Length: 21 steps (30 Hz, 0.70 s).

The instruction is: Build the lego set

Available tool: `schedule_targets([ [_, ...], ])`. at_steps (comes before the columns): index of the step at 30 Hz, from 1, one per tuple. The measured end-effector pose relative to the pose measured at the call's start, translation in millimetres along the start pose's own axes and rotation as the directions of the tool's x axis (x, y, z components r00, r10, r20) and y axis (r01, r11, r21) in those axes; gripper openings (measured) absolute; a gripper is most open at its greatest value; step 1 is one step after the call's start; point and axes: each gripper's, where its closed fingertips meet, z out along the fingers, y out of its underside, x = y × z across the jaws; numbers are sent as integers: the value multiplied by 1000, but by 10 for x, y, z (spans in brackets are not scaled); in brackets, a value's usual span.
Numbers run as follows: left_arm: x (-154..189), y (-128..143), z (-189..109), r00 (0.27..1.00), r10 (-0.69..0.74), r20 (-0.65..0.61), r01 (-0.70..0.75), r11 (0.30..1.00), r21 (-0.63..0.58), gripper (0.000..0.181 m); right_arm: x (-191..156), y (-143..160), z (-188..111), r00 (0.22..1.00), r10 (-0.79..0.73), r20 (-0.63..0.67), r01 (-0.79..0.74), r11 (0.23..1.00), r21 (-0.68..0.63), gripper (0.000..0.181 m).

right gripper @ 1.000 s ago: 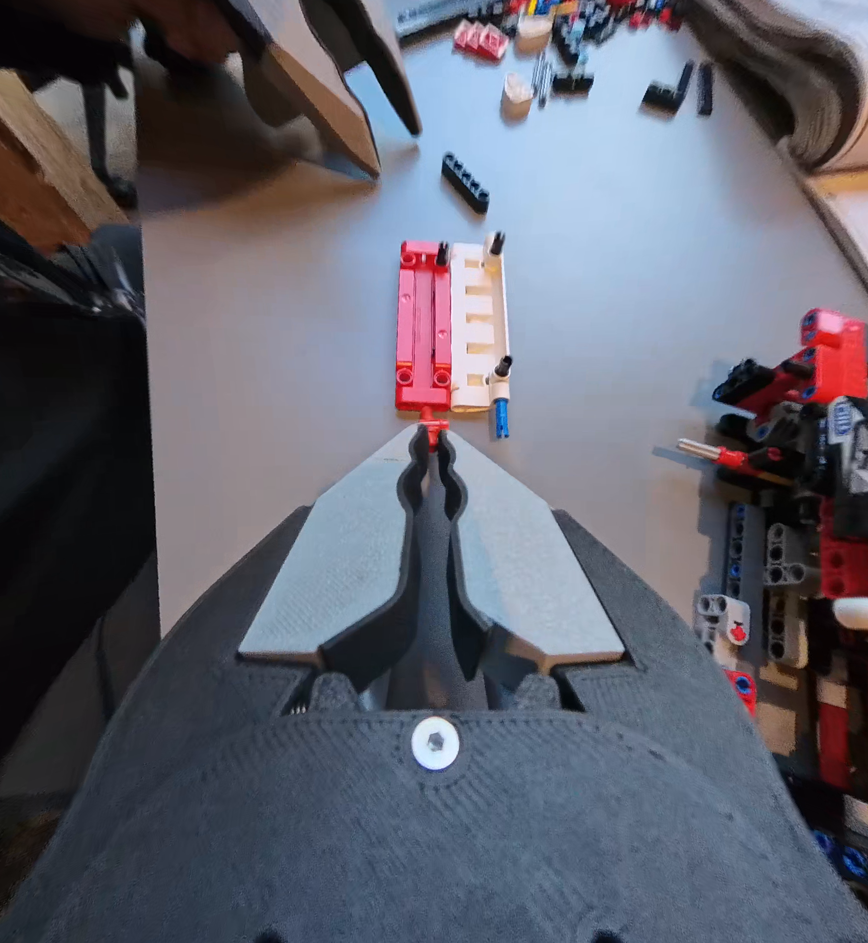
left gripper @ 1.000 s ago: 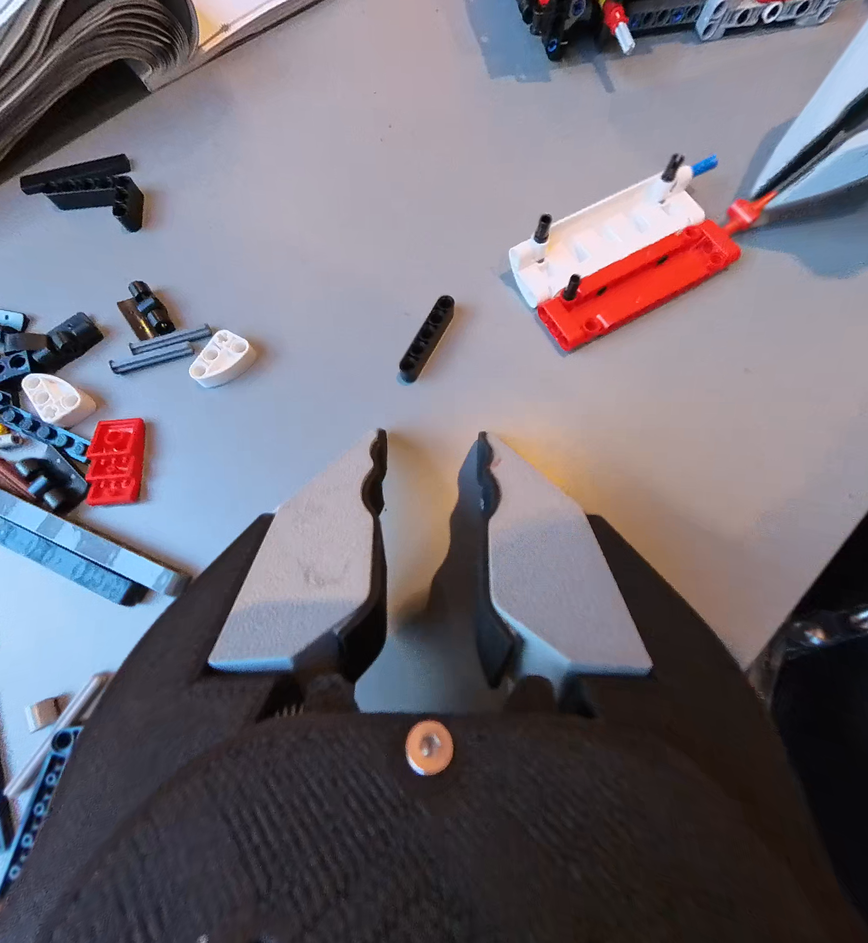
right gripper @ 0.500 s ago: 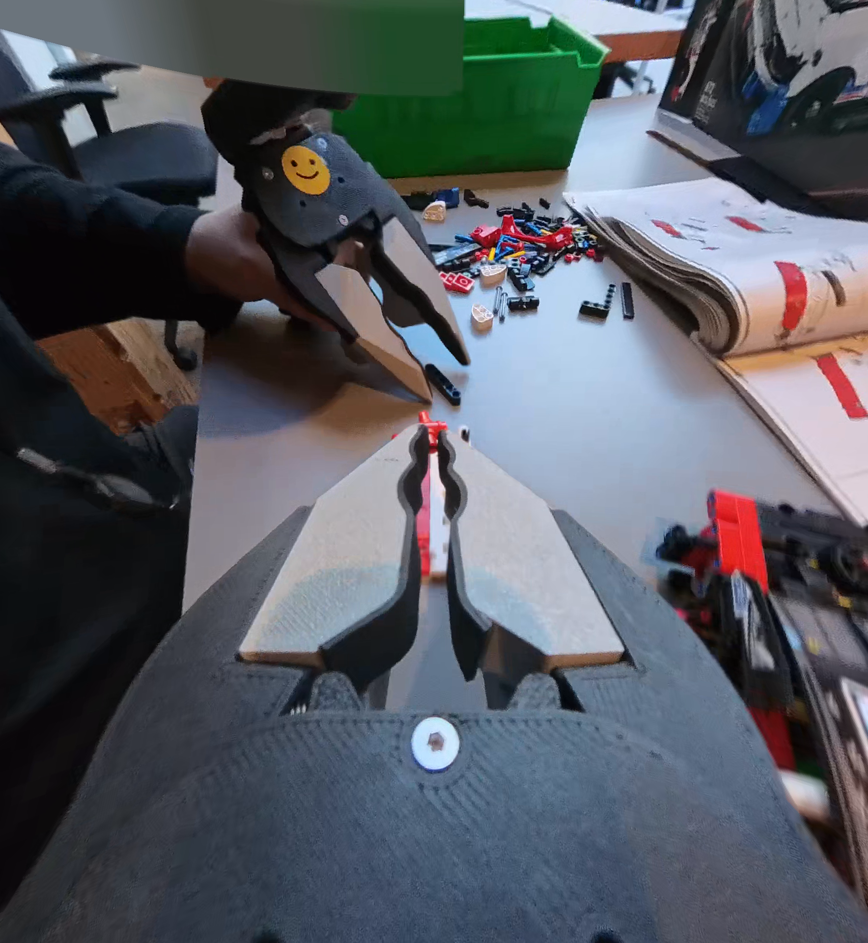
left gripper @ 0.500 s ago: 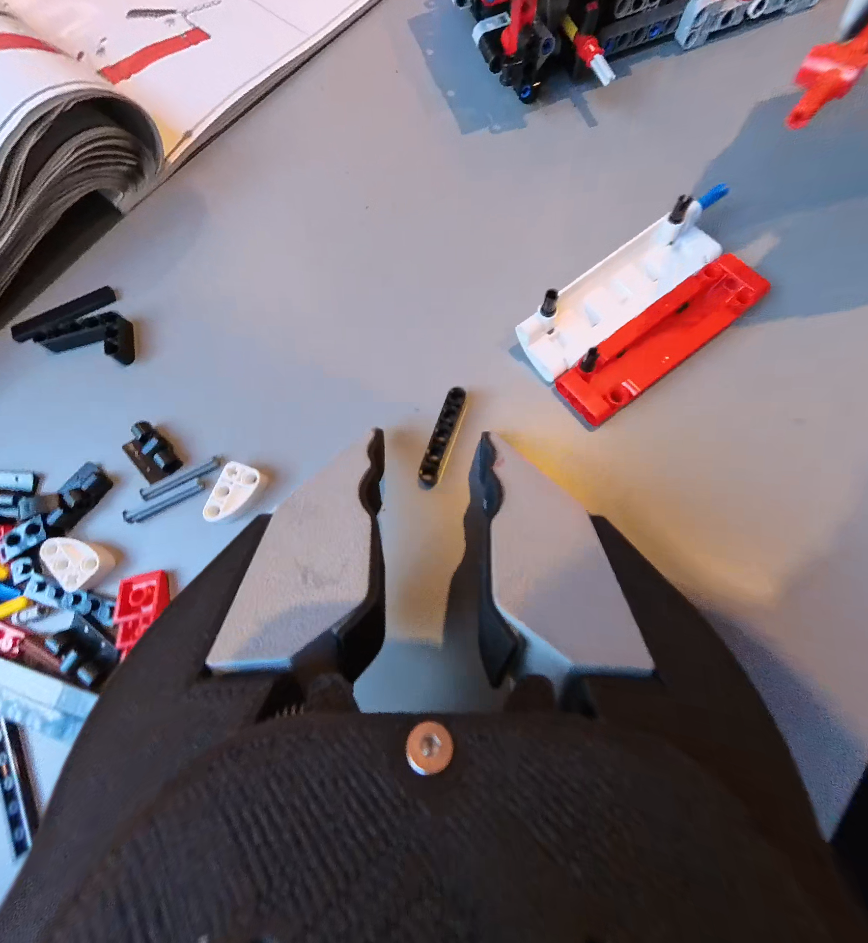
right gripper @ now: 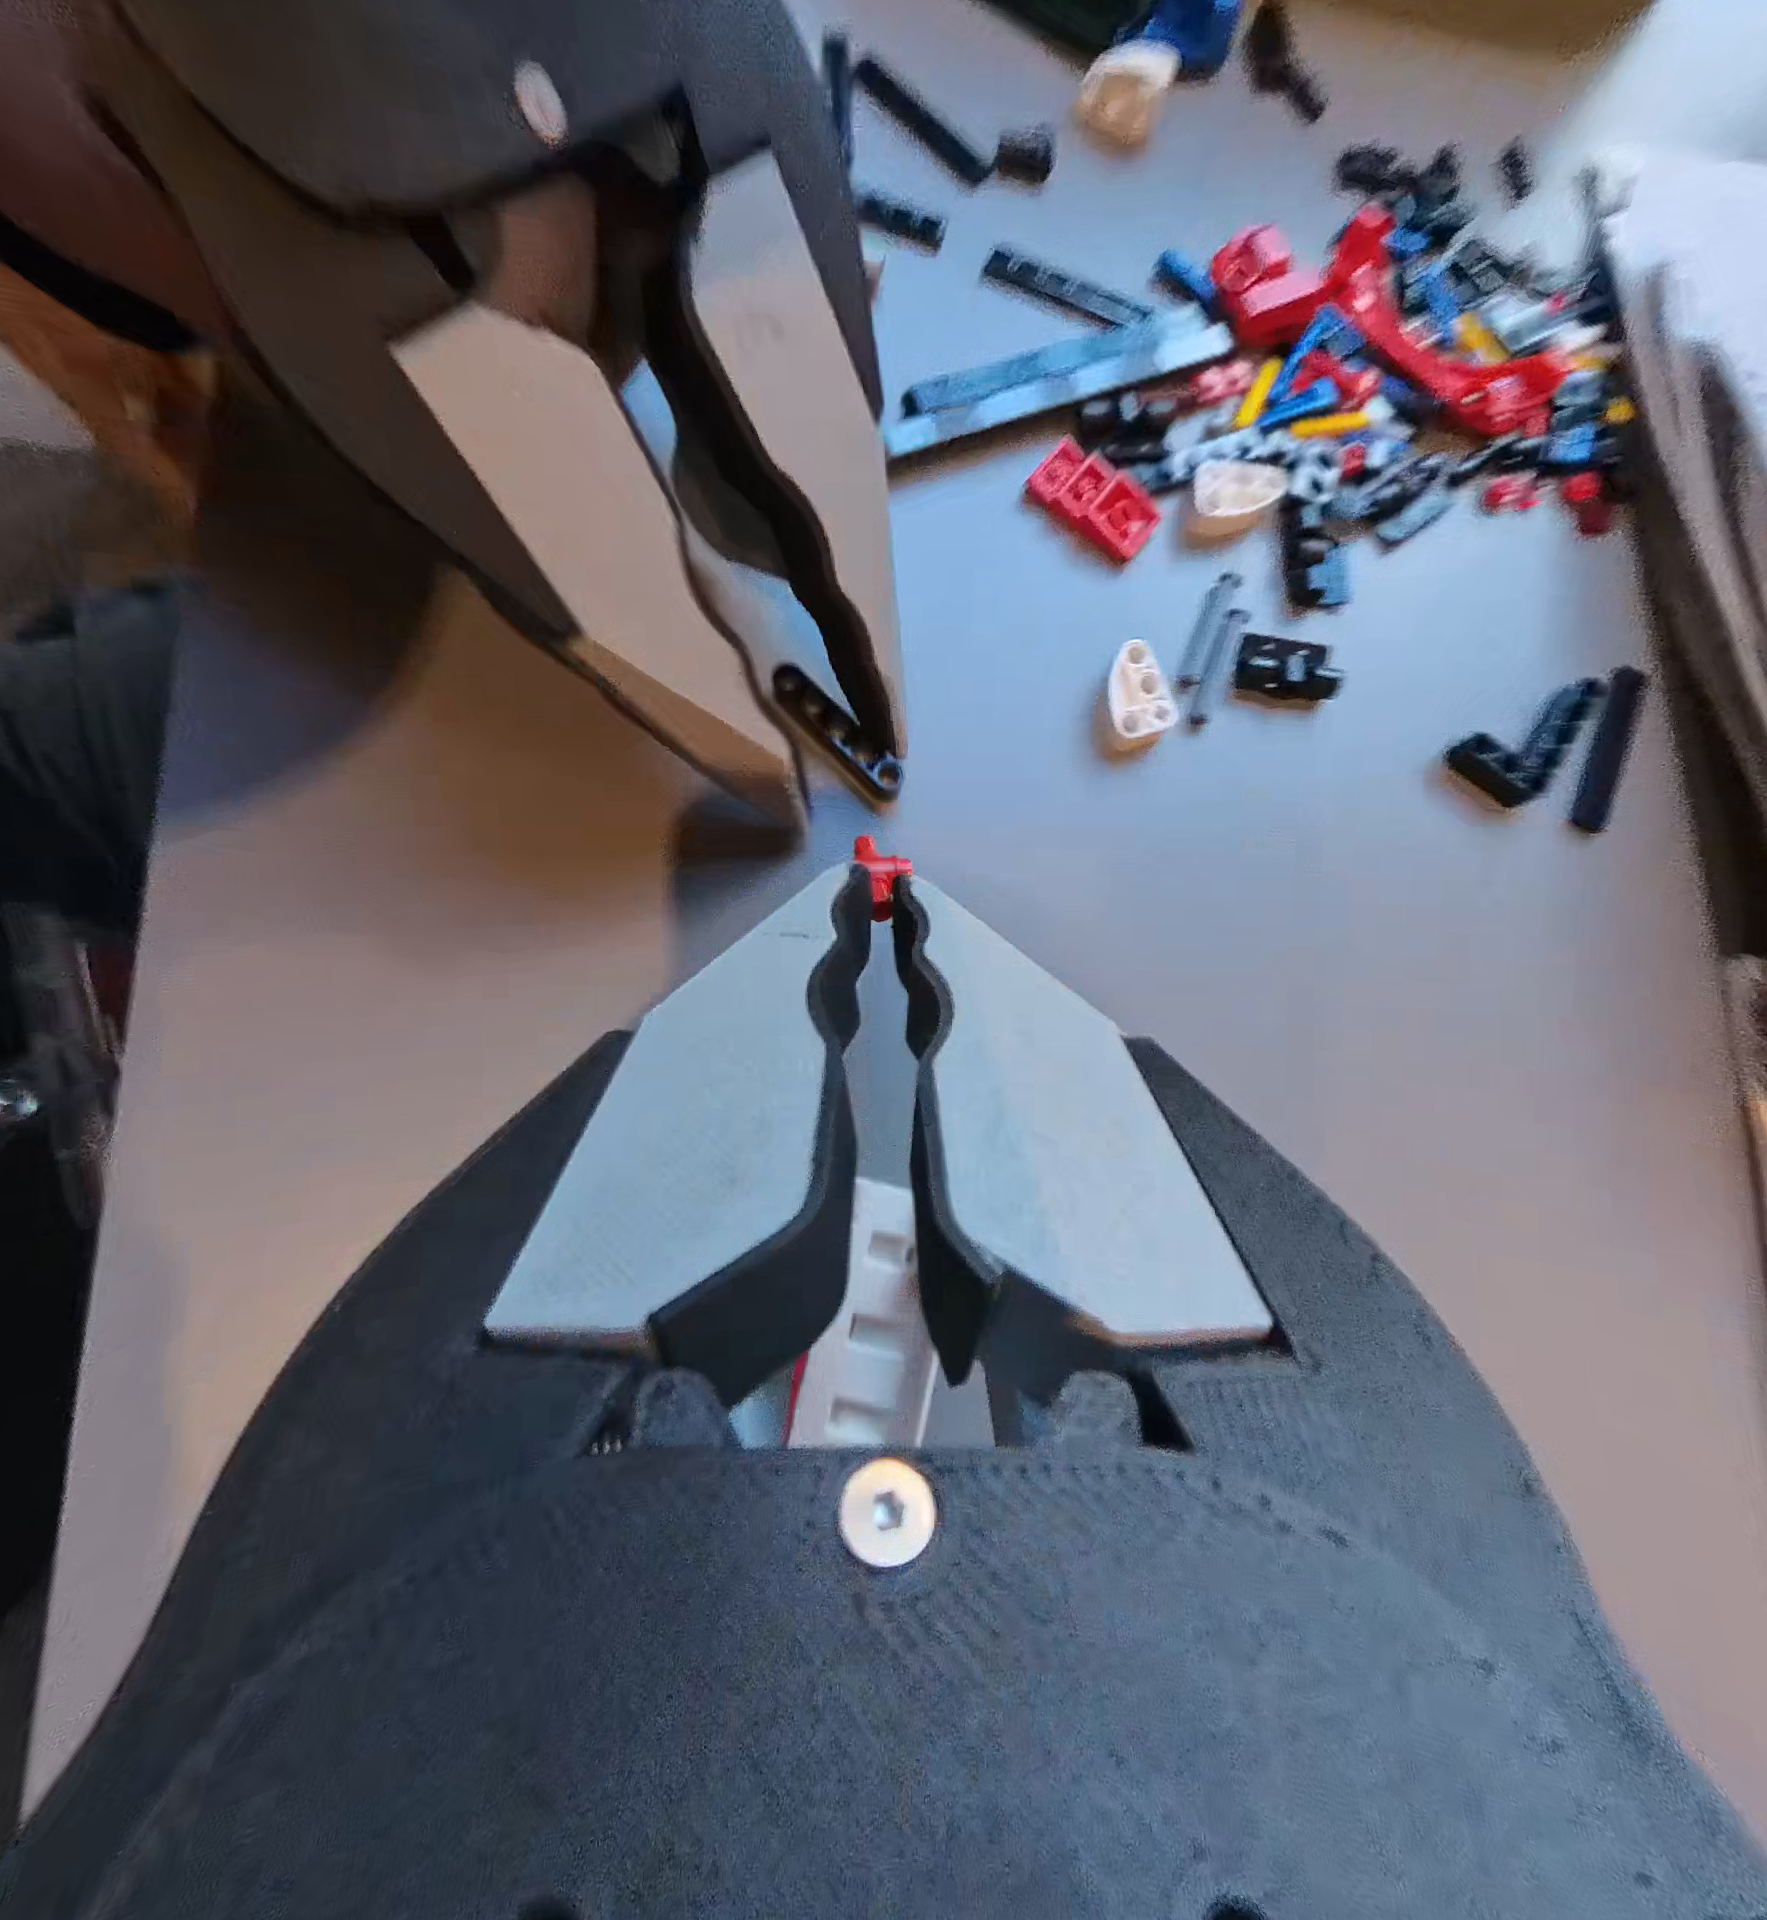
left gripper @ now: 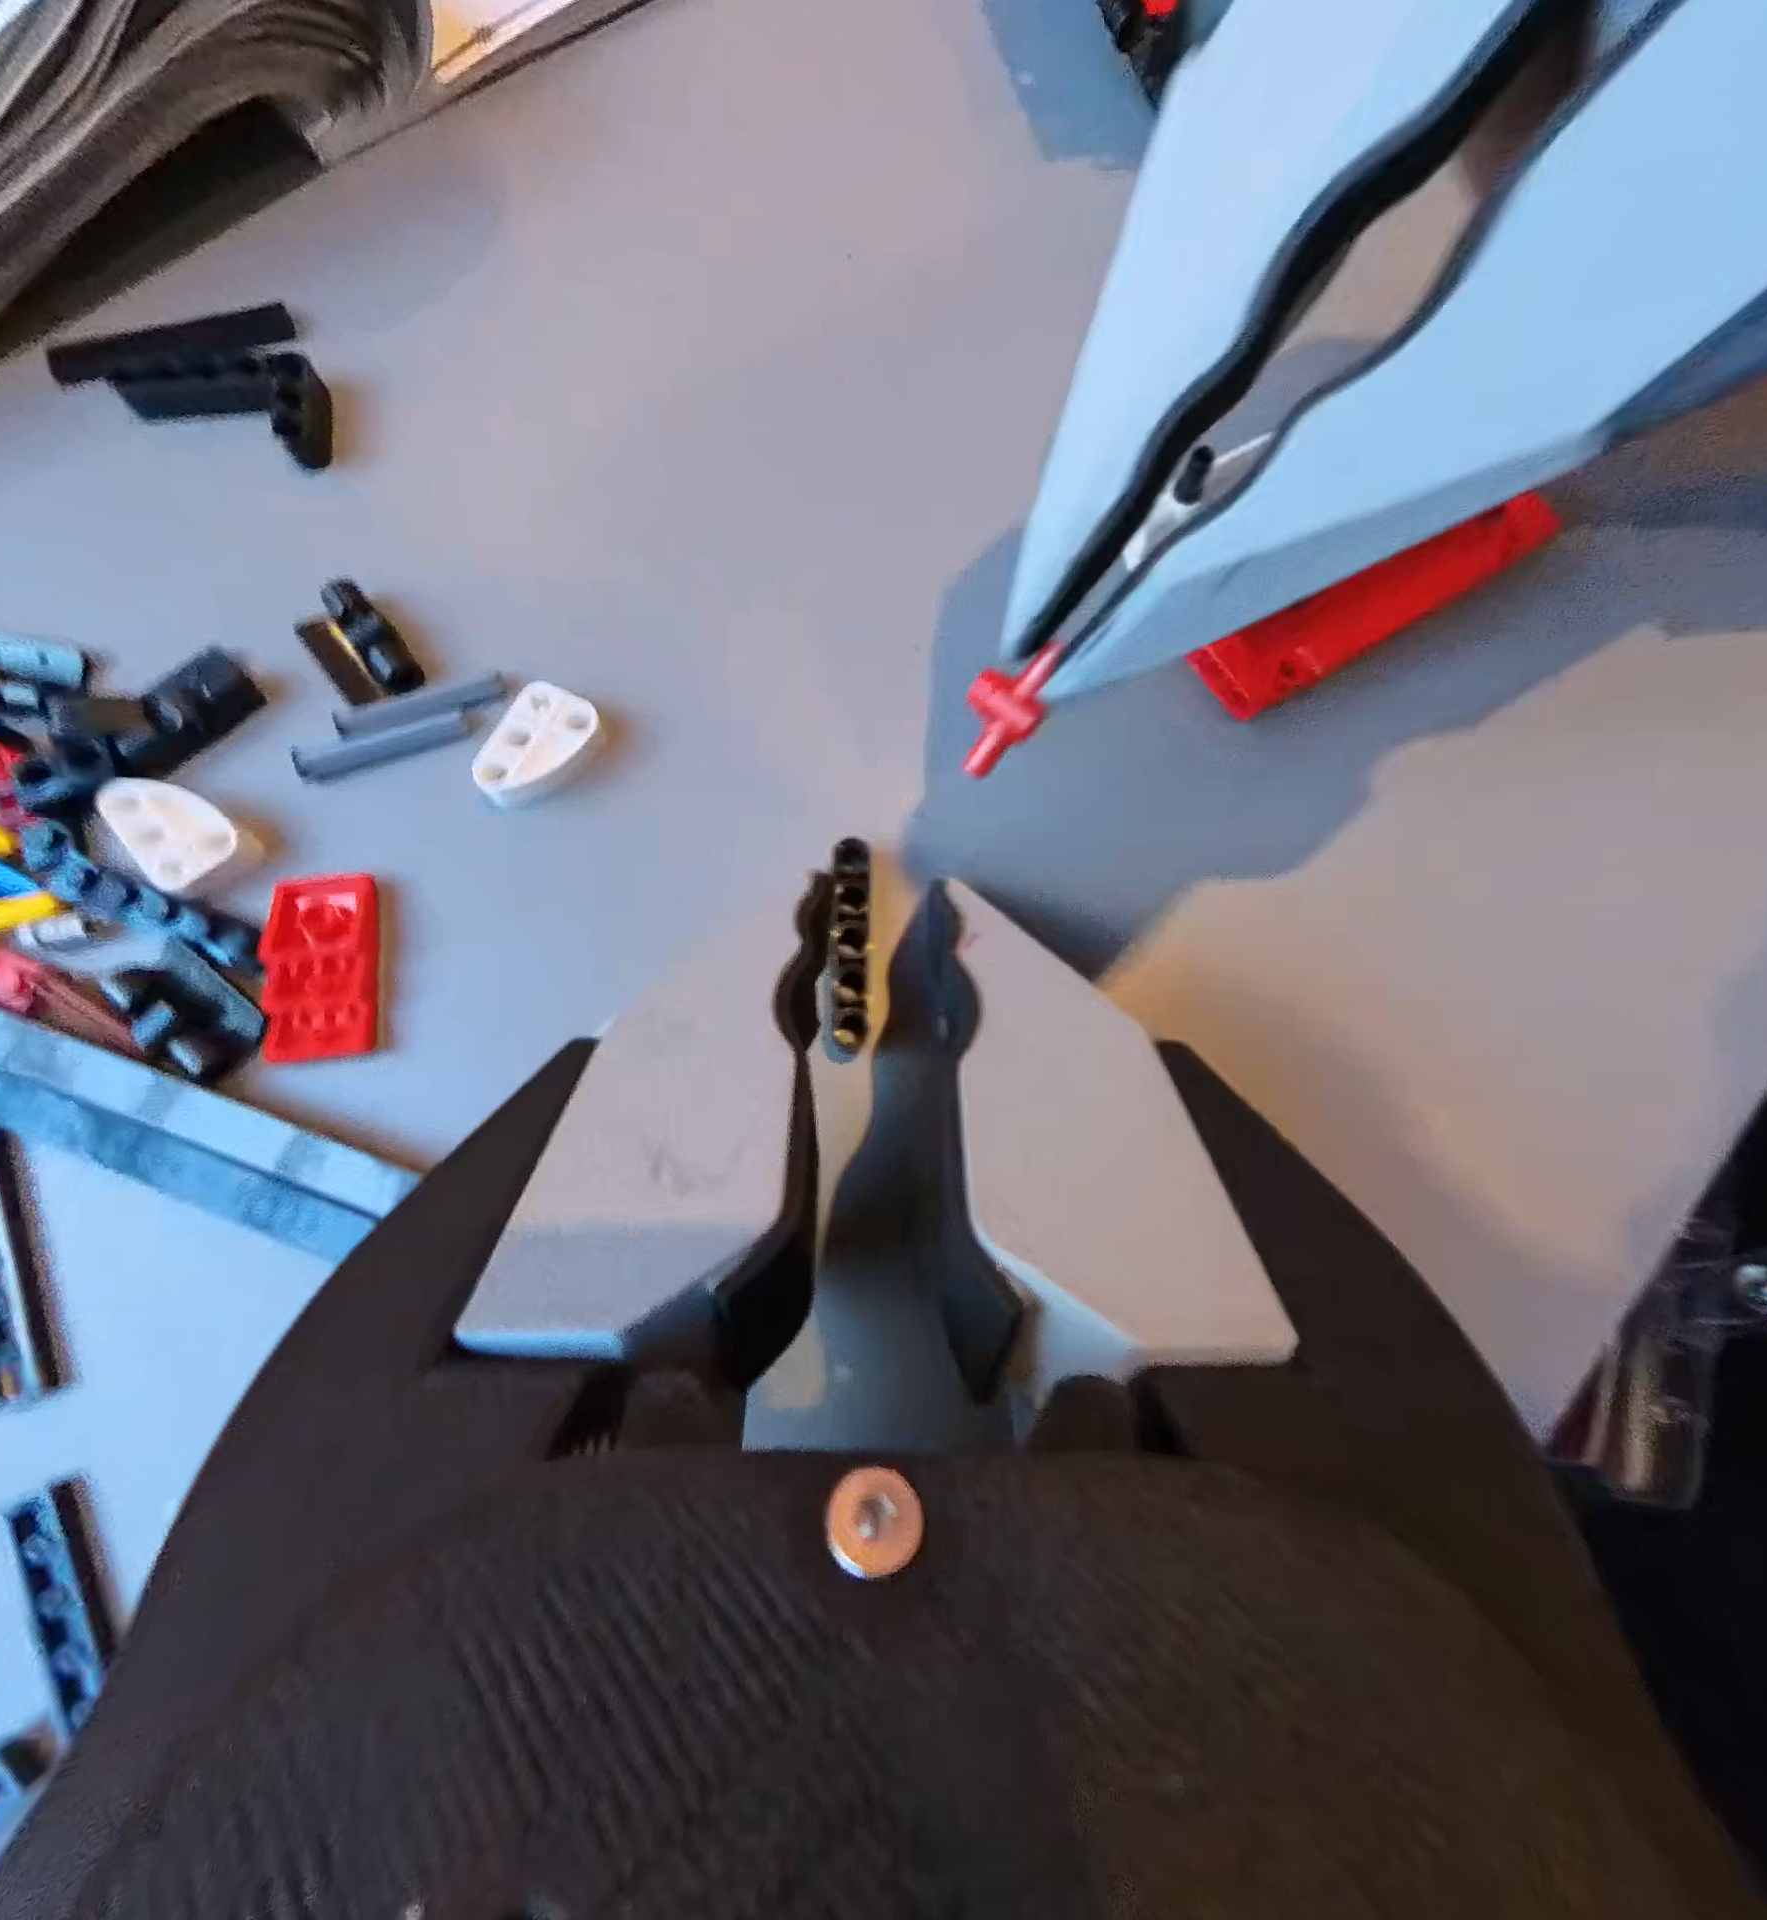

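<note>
Black beam [left gripper: 849,948] lengthwise between left tool [left gripper: 874,904] fingers, pointing forward

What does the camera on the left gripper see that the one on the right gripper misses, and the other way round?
Only the left wrist view shows the red panel lying under the right gripper, and a strip of the instruction book's pages.

Only the right wrist view shows the big heap of loose pieces in full, with the curved red part, and a white panel seen between its own fingers.

Both show the left gripper around the black beam, the red pin pinched in the right gripper, the white triangular piece and the grey table.
</note>
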Motion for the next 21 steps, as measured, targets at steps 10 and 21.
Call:
schedule_targets([
  [10,-57,303,-326,992,-32,122,33,999,-8,28,-184,-106,532,993,-89,84,98,988,-116,4],
  [21,55,267,-646,985,-98,144,79,988,132,26,-201,100,72,991,-70,113,89,982,-167,25],
])
